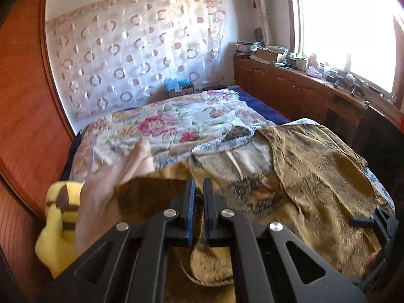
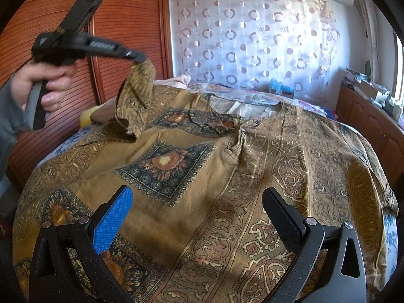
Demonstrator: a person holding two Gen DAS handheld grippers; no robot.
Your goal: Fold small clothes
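A mustard-brown patterned garment with paisley bands and sunflower squares lies spread over the bed; it also shows in the left wrist view. My left gripper is shut on a sleeve end of the garment and holds it lifted above the bed's left side; the gripper shows in the right wrist view. My right gripper is open and empty, hovering just over the garment's lower front.
A floral quilt covers the bed beyond the garment. A yellow plush toy lies at the bed's left edge by the wooden wardrobe. A cluttered wooden cabinet runs under the window at right.
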